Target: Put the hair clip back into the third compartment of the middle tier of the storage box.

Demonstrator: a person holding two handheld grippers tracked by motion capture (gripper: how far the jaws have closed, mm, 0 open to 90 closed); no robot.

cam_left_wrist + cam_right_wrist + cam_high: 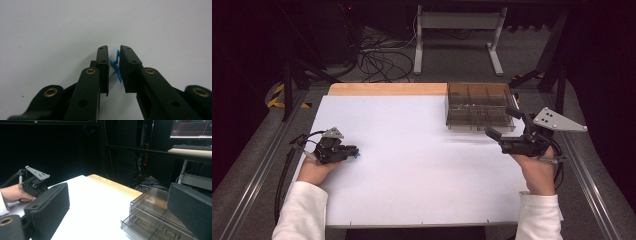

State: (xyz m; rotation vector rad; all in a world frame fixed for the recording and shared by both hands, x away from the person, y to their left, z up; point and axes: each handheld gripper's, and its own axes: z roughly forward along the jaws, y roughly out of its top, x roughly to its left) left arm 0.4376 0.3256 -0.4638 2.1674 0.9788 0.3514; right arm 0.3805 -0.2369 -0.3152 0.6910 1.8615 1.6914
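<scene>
The blue piece (117,65), a small thin crinkled scrap of what looks like plastic, sits between the jaws of the left hand-held gripper (353,151), low over the white tabletop (412,160) and well to the left of the box (479,106). In the left gripper view the two black jaws stand nearly together with a narrow gap, and the piece touches the inner face of the right-side jaw; whether the other jaw presses it I cannot tell. In the high view a blue speck shows at that gripper's tip. The left hand (314,171) lies low on the tabletop near its left edge, white sleeve (302,212) behind it, the gripper pointing right across the sheet.

Between this gripper and the box the tabletop is bare, smooth and matt white, with a strip of pale wood (387,89) along the far edge.

The box is a shallow tray of smoky clear plastic, split into compartments, lying at the far right corner of the tabletop. Just in front of it and to its right the right hand-held gripper (503,123) is held up off the surface, its jaws spread wide and pointing left and away, towards the box's near right corner. The right hand (539,172) grips it from below, by the tabletop's right edge. In the right gripper view its jaw pads (51,205) look like coarse black foam.
</scene>
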